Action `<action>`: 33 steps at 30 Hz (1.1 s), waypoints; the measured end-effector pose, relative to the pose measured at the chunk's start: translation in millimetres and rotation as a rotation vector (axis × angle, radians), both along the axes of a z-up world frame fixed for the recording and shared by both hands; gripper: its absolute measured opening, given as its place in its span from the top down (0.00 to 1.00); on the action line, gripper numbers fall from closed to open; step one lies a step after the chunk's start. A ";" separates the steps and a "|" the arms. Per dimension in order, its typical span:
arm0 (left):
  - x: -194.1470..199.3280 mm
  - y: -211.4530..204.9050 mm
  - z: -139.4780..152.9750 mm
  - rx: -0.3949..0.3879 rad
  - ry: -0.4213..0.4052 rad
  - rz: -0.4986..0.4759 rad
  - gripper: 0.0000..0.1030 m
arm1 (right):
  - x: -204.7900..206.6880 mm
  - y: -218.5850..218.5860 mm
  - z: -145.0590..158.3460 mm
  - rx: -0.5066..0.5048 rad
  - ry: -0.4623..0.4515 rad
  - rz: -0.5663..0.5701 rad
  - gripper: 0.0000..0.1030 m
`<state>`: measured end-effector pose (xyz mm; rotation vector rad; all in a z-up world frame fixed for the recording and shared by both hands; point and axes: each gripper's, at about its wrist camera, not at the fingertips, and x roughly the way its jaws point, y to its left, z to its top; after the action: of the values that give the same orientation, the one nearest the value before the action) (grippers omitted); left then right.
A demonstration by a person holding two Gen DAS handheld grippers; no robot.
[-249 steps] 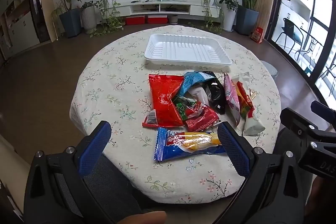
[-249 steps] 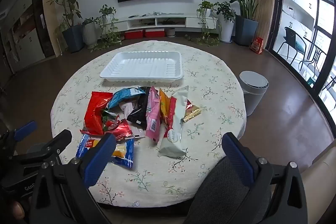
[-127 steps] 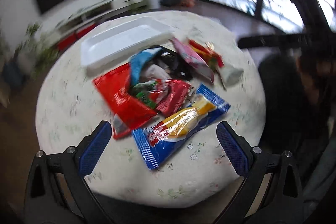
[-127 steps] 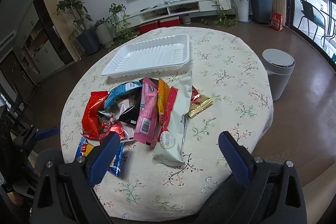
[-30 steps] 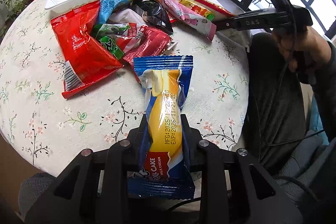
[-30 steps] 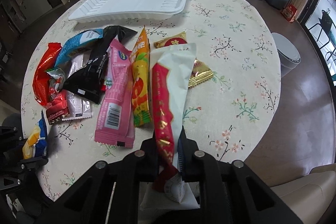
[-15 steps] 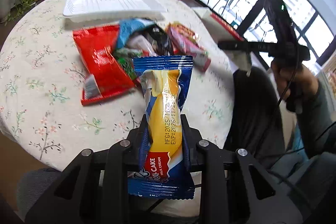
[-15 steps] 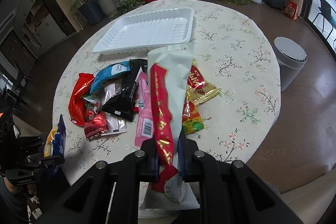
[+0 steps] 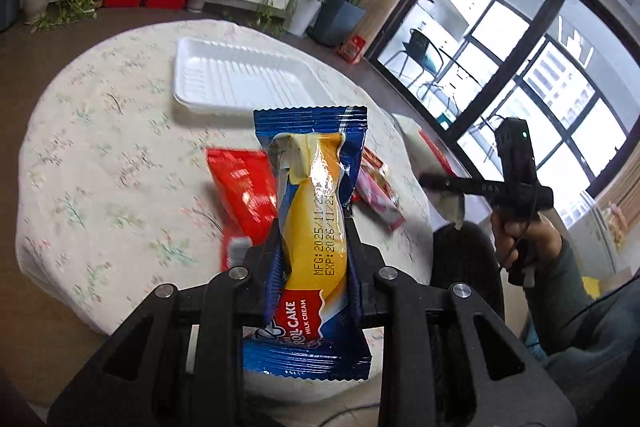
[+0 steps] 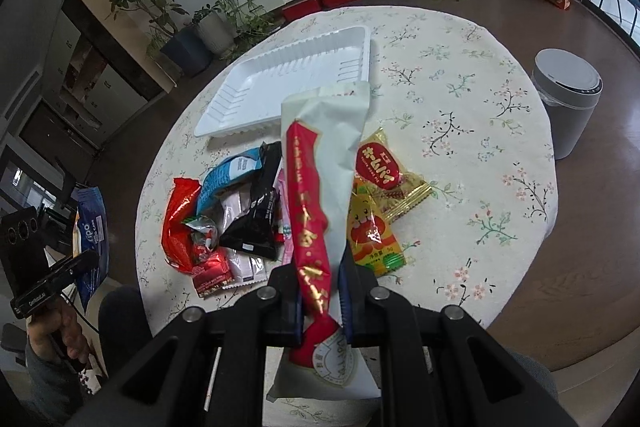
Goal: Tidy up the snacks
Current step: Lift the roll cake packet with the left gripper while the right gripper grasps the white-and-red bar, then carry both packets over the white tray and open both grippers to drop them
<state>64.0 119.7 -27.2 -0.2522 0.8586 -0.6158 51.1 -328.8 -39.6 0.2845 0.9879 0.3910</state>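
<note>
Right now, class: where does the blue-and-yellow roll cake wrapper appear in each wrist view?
Left wrist: blue-and-yellow roll cake wrapper at lower centre, clamped in the left gripper.
Right wrist: far left edge, beside the left gripper.
Shared landmark: white ribbed plastic tray on the table's far side.

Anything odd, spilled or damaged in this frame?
Nothing damaged or spilled. The snack pile lies jumbled beside the white tray, which holds nothing yet; each gripper holds one intact packet: cake left, white-red packet right.
</note>
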 end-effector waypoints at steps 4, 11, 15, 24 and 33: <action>20.0 22.4 14.3 -0.030 -0.019 0.049 0.76 | 14.7 -14.0 7.5 0.049 -0.015 -0.037 0.85; 82.6 48.9 39.5 0.001 -0.046 0.115 0.76 | 60.4 -47.7 28.2 0.113 -0.057 -0.138 0.85; 131.8 40.0 56.5 0.042 -0.064 0.110 0.76 | 98.3 -51.4 40.3 0.145 -0.077 -0.183 0.85; 261.5 -13.1 30.9 0.161 0.018 0.052 0.76 | 188.8 25.9 36.4 0.129 -0.058 -0.059 0.85; 298.5 -36.4 -33.1 0.233 0.128 0.054 0.76 | 247.3 72.1 -14.7 0.053 0.067 -0.005 0.85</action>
<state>362.5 83.3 -60.4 -0.1037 1.0350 -0.4483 298.4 -256.7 -54.3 0.3497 1.0430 0.4051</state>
